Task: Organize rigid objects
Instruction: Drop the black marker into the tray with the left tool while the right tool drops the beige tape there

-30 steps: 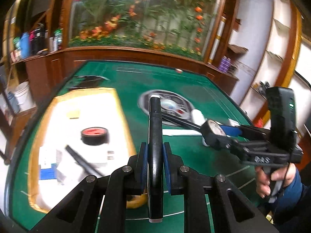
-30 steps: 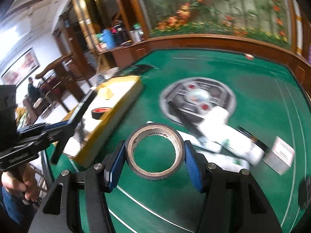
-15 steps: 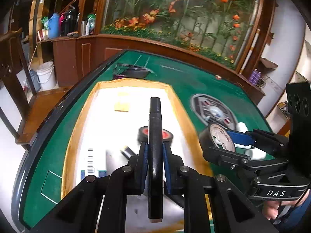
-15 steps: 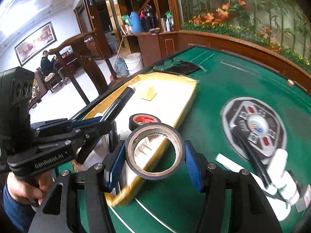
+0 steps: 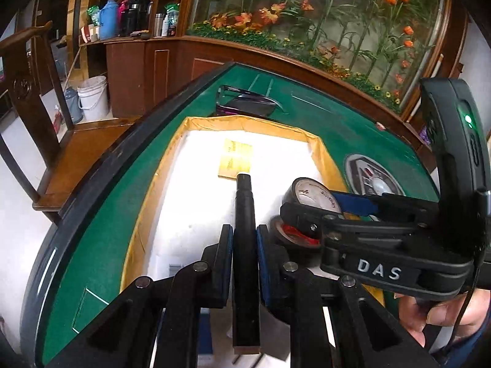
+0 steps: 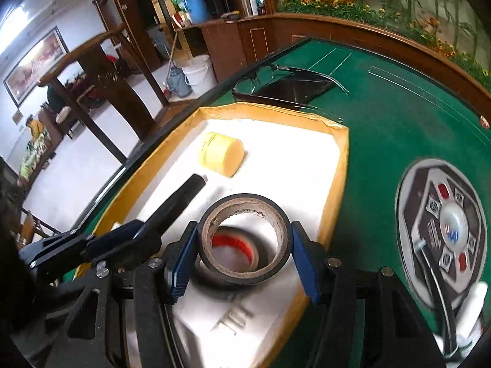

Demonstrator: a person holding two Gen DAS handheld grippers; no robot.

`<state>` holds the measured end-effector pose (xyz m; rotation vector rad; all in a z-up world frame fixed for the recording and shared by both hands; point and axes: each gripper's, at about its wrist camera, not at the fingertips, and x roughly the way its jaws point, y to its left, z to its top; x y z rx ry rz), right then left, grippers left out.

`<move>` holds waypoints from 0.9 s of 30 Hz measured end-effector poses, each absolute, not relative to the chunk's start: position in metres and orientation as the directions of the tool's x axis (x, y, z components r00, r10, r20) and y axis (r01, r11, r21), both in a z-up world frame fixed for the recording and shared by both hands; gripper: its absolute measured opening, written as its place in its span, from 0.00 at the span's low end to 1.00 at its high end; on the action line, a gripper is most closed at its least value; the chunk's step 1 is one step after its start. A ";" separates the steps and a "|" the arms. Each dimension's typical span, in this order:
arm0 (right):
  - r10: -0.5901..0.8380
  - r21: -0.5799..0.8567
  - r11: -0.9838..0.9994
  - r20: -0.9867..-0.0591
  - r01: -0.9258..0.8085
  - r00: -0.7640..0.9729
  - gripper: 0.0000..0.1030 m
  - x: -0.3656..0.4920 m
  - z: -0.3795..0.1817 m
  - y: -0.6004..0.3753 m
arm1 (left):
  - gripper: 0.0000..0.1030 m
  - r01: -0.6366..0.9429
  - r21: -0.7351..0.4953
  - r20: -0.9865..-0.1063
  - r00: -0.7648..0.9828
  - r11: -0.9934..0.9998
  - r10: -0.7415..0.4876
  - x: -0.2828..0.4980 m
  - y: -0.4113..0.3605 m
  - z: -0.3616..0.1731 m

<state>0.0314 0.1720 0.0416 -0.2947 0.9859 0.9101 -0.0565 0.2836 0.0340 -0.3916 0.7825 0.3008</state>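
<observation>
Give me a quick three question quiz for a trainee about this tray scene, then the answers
1. True or false: the right gripper is shut on a black tape roll.
2. What does the left gripper hold? A) black marker B) eyeglasses C) yellow block
3. Fill in: the red-cored tape roll lies in the ____.

Key: 1 true. 2 A, the black marker. 3 tray; the yellow block lies there too.
</observation>
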 end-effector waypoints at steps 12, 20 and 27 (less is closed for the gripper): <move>0.497 0.215 0.639 -0.848 -0.739 0.183 0.57 0.059 0.033 0.200 | 0.31 -0.436 -0.273 -0.749 0.656 0.857 0.095 -0.048 0.301 0.028; 0.525 0.225 0.622 -0.831 -0.750 0.186 0.69 0.054 0.045 0.189 | 0.60 -0.432 -0.279 -0.712 0.692 0.857 0.117 -0.062 0.292 0.045; 0.648 0.301 0.577 -0.735 -0.760 0.201 0.69 0.037 0.071 0.128 | 0.64 -0.369 -0.263 -0.661 0.742 0.891 0.112 -0.082 0.257 0.070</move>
